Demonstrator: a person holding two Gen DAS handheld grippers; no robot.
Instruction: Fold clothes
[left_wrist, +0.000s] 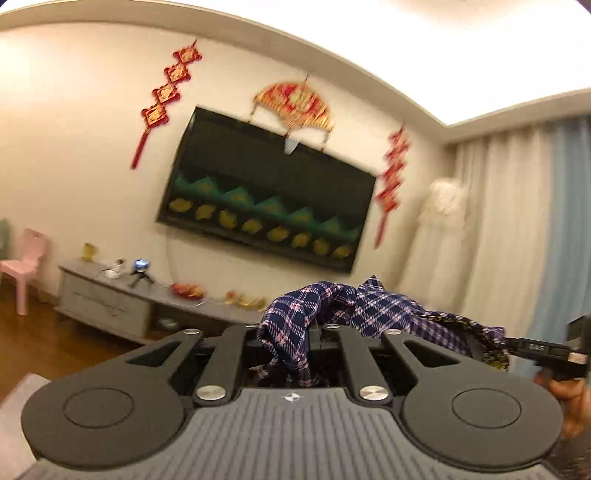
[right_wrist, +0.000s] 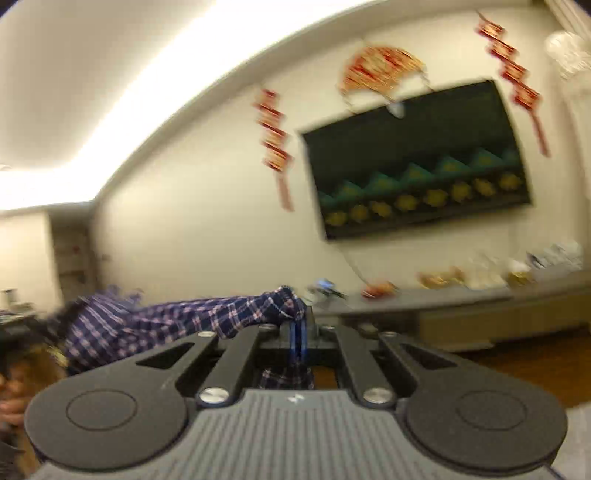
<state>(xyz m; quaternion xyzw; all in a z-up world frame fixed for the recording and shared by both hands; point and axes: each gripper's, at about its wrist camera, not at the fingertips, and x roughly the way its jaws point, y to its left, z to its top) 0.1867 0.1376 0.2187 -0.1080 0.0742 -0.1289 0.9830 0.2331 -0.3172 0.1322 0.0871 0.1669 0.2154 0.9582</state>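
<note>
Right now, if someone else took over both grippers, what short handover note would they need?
Left gripper: shut on the plaid shirt.
Right gripper: shut on the same shirt.
Shirt: lifted in the air and stretched between the two grippers, facing the TV wall; part hangs below each grip.
Done: shirt picked up at two points.
Left: no fold visible yet; lay it flat and fold. No folding surface is in view.

Warm ceiling glare — blurred, fisheye-warped
</note>
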